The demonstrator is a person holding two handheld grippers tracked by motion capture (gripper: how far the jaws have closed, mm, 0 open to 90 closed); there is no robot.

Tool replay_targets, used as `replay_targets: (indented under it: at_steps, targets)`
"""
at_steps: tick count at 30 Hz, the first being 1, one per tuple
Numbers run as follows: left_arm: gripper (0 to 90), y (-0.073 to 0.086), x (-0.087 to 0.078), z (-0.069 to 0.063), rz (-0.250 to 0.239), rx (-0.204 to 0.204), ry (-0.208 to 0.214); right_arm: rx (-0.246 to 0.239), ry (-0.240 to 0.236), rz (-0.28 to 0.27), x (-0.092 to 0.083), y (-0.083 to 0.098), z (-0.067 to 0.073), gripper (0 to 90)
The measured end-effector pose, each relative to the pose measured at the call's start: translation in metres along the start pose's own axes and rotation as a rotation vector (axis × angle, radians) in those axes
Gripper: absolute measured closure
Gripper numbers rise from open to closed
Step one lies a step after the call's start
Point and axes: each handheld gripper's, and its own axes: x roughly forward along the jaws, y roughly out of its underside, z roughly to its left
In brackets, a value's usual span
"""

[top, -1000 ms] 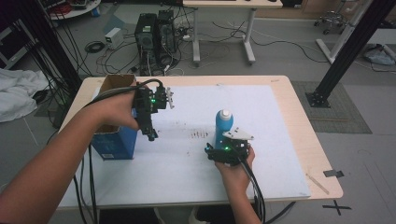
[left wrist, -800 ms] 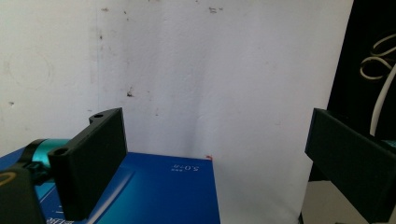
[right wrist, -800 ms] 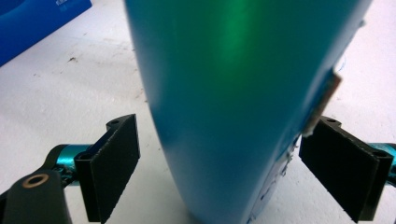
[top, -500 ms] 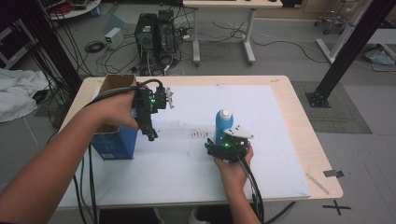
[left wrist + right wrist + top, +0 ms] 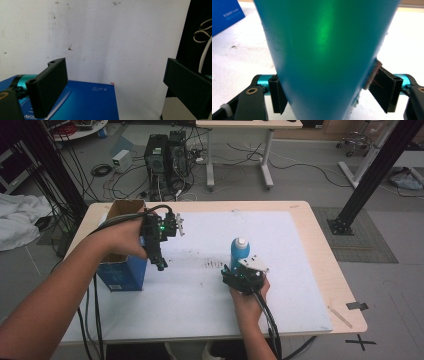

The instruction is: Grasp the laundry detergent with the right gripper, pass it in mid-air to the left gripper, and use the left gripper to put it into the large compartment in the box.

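Now the right gripper [image 5: 239, 269] has just been closing on the blue bottle [image 5: 239, 252].
Its pads pinch the bottle, ready for lifting; the left gripper [image 5: 159, 262] hangs spread beside the blue box [image 5: 120, 275].

A wooden table [image 5: 320, 265] carries a white sheet [image 5: 200, 290] over most of its top, marked with dark smudges near the middle. A blue bottle [image 5: 239, 254] stands upright on the sheet, and an open blue box [image 5: 120, 272] stands at its left edge.
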Motion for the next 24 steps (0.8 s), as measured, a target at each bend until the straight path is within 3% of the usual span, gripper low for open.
replay_targets:
  at_steps: [10, 24]
  targets:
    - [5.6, 0.0003, 0.0001, 0.0001, -0.004, 0.000, -0.001, -0.007, 0.040, -0.016, 0.0004, 0.0012, 0.0025, 28.5]
    - [5.6, 0.0011, 0.0017, 0.0011, -0.005, -0.005, 0.001, -0.007, 0.055, -0.034, 0.0005, 0.0023, 0.0057, 31.3]
